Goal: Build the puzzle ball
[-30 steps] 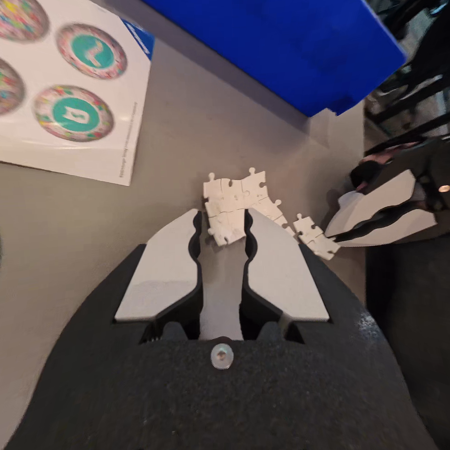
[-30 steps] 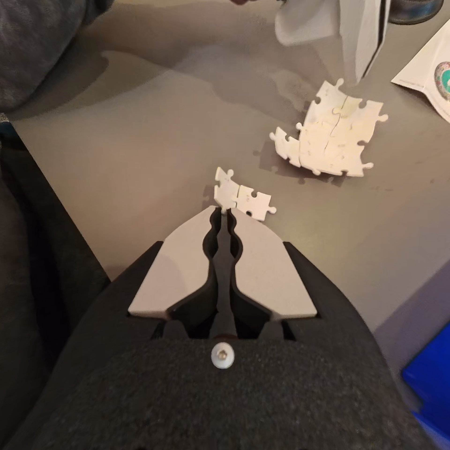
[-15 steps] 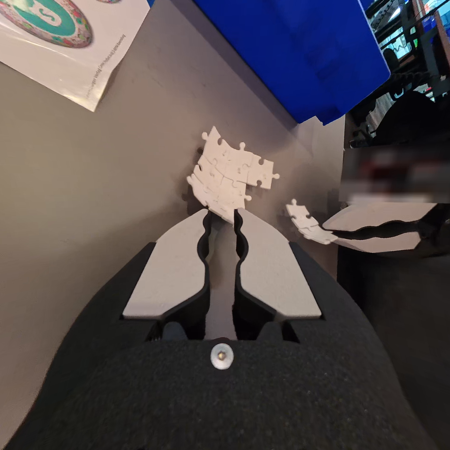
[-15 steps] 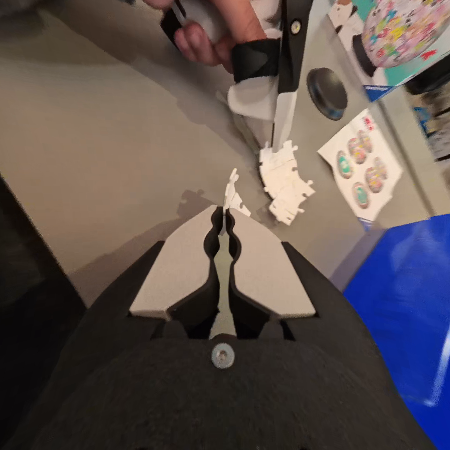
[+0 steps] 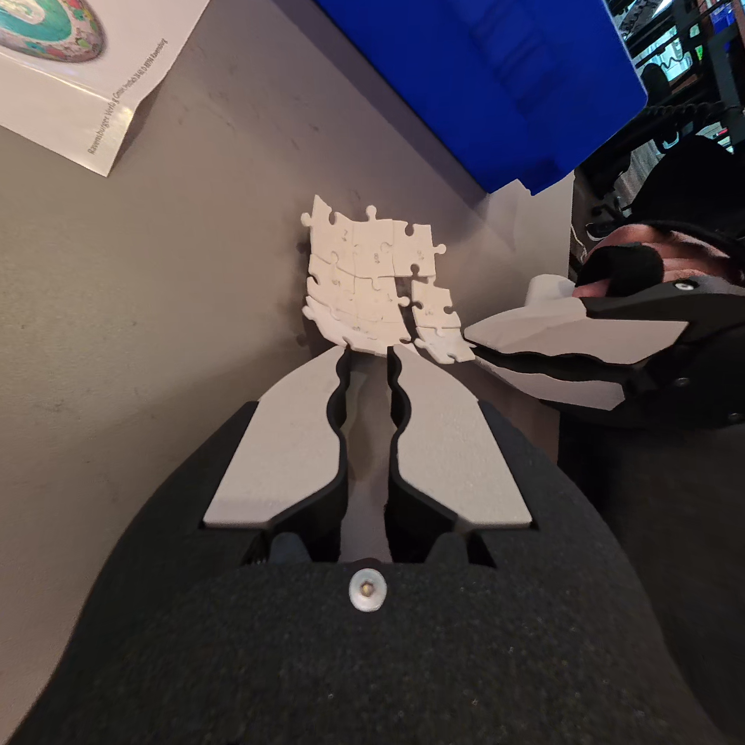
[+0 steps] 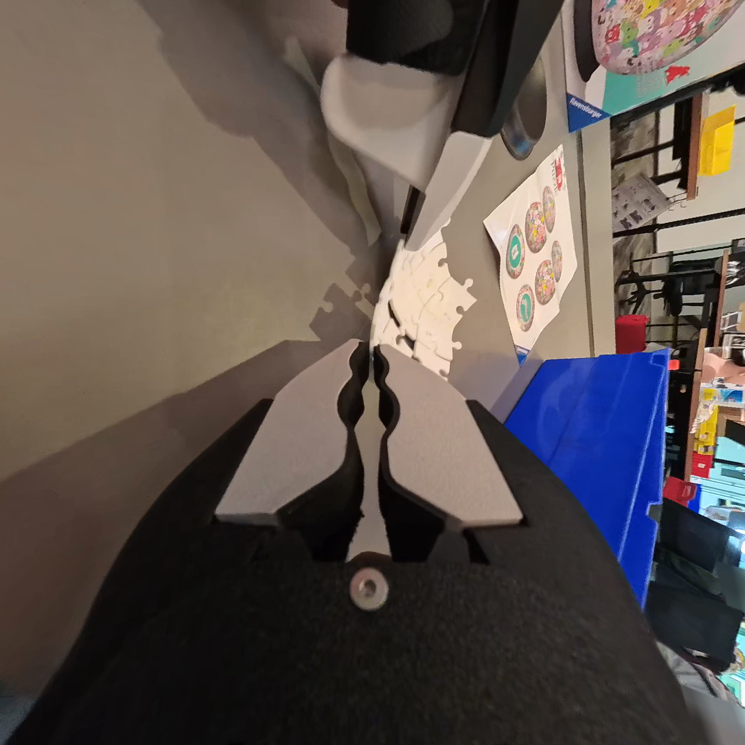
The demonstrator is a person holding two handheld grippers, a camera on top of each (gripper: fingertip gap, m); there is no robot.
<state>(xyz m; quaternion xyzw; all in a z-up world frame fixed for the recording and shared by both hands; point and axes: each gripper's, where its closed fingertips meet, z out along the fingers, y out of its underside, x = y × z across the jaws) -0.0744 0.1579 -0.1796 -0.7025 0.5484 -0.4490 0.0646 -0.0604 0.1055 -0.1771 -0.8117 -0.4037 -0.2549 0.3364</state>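
Holding a curved shell section point(image 5: 363, 282) above the worktop point(image 5: 121, 322) in your left hand-held gripper point(image 5: 367, 352), your right hand-held gripper point(image 5: 473, 350) pinches a 2-piece strip point(image 5: 437, 322) beside it; most of the ball remains unbuilt.

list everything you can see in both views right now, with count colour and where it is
curved puzzle section: one, white, lifted off the table, in the left gripper's tips
small joined pieces: one strip, white, at the section's right edge, in the right gripper
instruction sheet: one, white with round pictures, flat on the table
blue bin: one, far table edge
puzzle box: one, teal with colourful ball, top right
black round stand: one, beside the box
table: grey
left gripper: grey fingers, black body
right gripper: same, nearly closed
hand: one, on the right gripper
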